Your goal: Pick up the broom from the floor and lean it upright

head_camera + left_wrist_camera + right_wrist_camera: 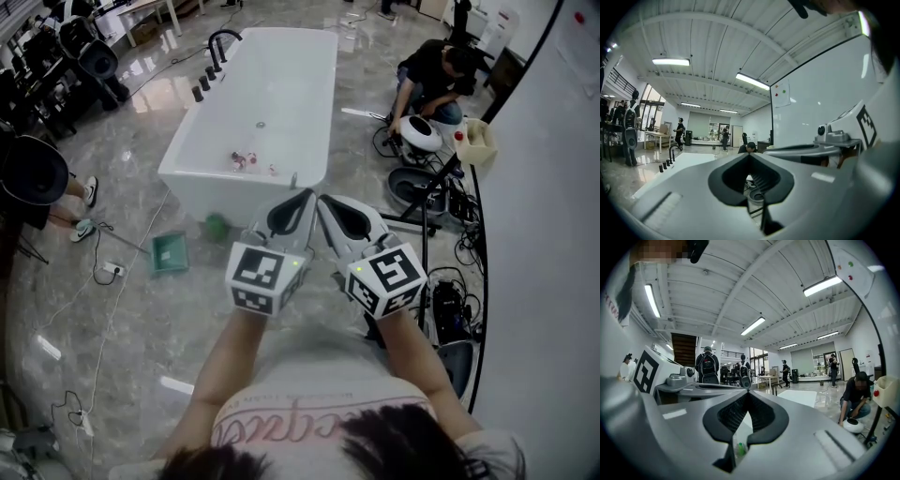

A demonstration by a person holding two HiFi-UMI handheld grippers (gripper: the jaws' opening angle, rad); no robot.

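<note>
You hold the left gripper [310, 194] and the right gripper [322, 200] level and side by side. Both pairs of jaws are pressed together, with nothing between them. I cannot surely find the broom. A green thing [217, 225] on the floor [141, 319], at the bathtub's [192, 187] foot beside the dustpan [170, 251], may be its head. Whether it lies or leans is hidden, so I name no step.

The left gripper [749, 155], fingers [689, 199] together and empty, points level past a white bathtub [693, 162].
</note>
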